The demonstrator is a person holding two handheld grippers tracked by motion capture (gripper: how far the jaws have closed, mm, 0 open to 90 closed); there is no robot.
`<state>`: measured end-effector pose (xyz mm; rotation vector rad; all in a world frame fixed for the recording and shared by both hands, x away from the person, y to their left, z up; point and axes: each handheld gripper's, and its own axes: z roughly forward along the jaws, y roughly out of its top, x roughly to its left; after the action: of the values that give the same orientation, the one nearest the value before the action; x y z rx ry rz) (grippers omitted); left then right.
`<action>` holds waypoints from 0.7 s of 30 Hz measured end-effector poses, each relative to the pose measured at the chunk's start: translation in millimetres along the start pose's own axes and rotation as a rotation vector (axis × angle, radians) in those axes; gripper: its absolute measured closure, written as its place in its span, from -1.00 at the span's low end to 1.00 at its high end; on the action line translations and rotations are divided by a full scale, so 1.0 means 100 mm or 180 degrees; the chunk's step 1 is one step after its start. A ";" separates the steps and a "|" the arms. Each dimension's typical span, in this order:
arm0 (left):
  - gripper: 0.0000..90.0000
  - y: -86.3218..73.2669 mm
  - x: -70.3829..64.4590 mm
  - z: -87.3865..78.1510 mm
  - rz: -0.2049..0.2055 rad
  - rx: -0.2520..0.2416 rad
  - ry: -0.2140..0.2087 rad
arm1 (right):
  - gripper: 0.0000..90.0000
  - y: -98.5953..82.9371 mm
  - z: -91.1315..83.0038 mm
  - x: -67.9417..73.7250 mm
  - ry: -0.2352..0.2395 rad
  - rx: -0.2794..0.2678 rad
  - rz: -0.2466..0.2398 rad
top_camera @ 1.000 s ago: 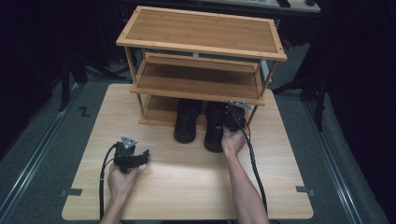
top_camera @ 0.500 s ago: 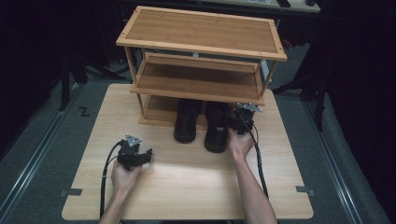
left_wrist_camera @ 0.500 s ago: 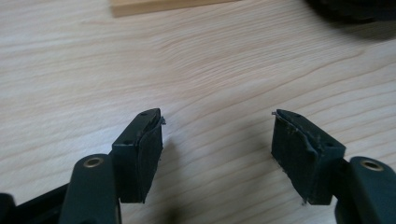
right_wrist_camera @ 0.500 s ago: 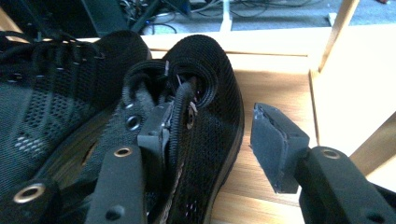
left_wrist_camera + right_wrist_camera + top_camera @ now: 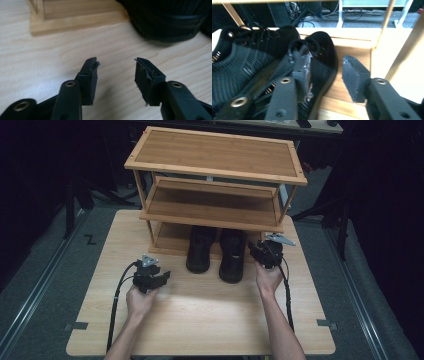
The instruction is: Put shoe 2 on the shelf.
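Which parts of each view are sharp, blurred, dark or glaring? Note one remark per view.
High view: bright glare on the table, surroundings dark. Left gripper view: jaws sharp, shoe soft. Right gripper view: shoes and jaws blurred, grainy.

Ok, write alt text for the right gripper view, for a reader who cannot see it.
The open right gripper straddles the heel side of a black knit mesh shoe, one jaw inside its opening and one outside. A second black knit shoe sits beside it on the light wooden rack's bottom shelf.
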<state>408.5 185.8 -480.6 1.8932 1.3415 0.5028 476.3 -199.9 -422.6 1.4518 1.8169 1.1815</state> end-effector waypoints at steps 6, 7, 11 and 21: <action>0.49 0.28 -0.05 0.19 0.0030 0.0053 0.0015 | 0.73 -0.18 0.13 -0.10 0.0028 0.0336 -0.0001; 0.52 0.28 -0.05 0.19 0.0030 0.0053 0.0015 | 0.73 -0.18 0.13 -0.10 0.0028 0.0336 -0.0001; 0.64 0.46 -0.10 0.32 0.0148 0.0099 0.0143 | 0.88 -0.28 0.29 -0.10 0.0032 0.0529 0.0004; 0.96 0.67 -0.10 0.70 0.0027 0.0262 -0.0054 | 0.99 -0.39 0.53 -0.06 0.0078 0.0741 0.0109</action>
<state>494.6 140.2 -474.1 1.9660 1.3624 0.4408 503.0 -191.3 -482.5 1.6072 2.0081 1.0350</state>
